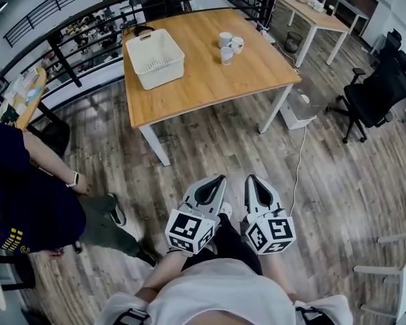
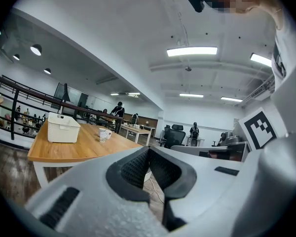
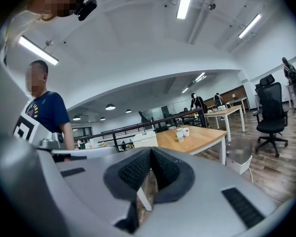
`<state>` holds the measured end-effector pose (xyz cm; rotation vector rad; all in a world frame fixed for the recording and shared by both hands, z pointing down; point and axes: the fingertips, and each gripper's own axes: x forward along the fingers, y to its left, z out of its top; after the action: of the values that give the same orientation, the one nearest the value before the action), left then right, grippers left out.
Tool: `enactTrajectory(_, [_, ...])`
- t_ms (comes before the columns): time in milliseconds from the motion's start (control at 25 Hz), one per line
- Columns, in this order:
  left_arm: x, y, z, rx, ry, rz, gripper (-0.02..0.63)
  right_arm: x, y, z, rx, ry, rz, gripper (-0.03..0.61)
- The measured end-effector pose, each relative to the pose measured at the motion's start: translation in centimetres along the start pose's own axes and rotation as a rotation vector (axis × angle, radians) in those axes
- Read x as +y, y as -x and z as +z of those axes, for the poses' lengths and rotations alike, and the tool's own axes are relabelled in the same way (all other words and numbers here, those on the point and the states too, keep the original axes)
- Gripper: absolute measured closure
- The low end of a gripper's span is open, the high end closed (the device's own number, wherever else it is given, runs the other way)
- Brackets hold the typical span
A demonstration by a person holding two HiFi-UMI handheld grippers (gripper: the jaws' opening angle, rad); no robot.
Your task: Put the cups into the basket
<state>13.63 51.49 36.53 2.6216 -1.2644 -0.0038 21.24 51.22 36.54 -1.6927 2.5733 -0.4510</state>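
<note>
1. Your left gripper [image 1: 218,179] and right gripper [image 1: 251,180] both have their jaws pressed together, with nothing between them.
2. The cups [image 1: 229,45] stand bunched on the far right part of the table [image 1: 210,80], well apart from your fingertips, with open floor between. There look to be three, though at this range I can't be sure.
3. The basket [image 1: 155,57] sits on the same table, left of the cups and apart from them.
4. The step in hand is probably the approach, so get up to the table's near edge first.
5. Spread one gripper wide before it nears the bunch.
6. Take the nearest cup alone, so its neighbours don't tip.
</note>
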Motion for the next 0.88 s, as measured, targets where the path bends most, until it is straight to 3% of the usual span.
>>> enactTrajectory(480, [6.3,-10.2,2.5,-0.007,0.014,0.055,0.604,-5.7,-10.9,3.6,0.015,0.022,0.044,0.568])
enactTrajectory(880, [7.5,-16.4,2.7,-0.027,0.011,0.069,0.604,-9.7,-15.3,4.3,0.017,0.029,0.090,0.568])
